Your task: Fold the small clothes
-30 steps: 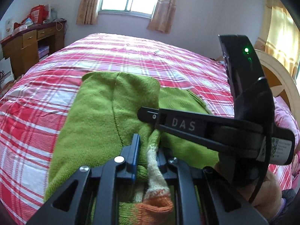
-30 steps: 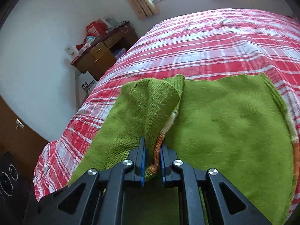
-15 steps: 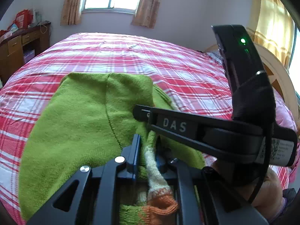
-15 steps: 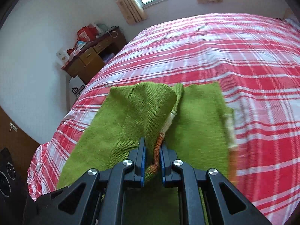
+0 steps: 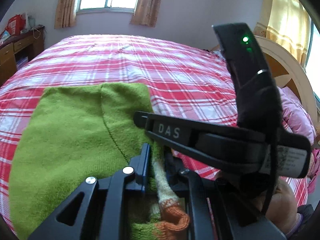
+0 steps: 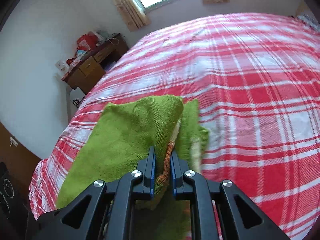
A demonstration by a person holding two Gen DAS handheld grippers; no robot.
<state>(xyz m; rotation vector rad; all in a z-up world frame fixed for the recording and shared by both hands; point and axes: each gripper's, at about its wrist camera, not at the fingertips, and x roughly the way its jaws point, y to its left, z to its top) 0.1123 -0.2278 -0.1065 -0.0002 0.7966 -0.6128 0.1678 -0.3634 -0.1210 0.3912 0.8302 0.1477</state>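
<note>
A green knitted sweater (image 5: 68,132) lies folded over on the bed (image 5: 180,76), which wears a red and white plaid cover, at the near edge of that bed.

The left gripper (image 5: 156,160) is clamped on the sweater's cream and orange ribbed hem, which bunches up between its blue-padded fingers (image 5: 144,160). The right gripper (image 6: 162,167) is likewise closed tight on an orange-trimmed edge of the sweater (image 6: 128,132), and the cloth rises from the bed in a soft peak ahead of its fingers (image 6: 151,166).

In the left wrist view the right gripper's black body (image 5: 230,140) crosses just to the right of the sweater. A wooden desk (image 6: 90,68) stands against the wall beyond the bed's far left corner.
</note>
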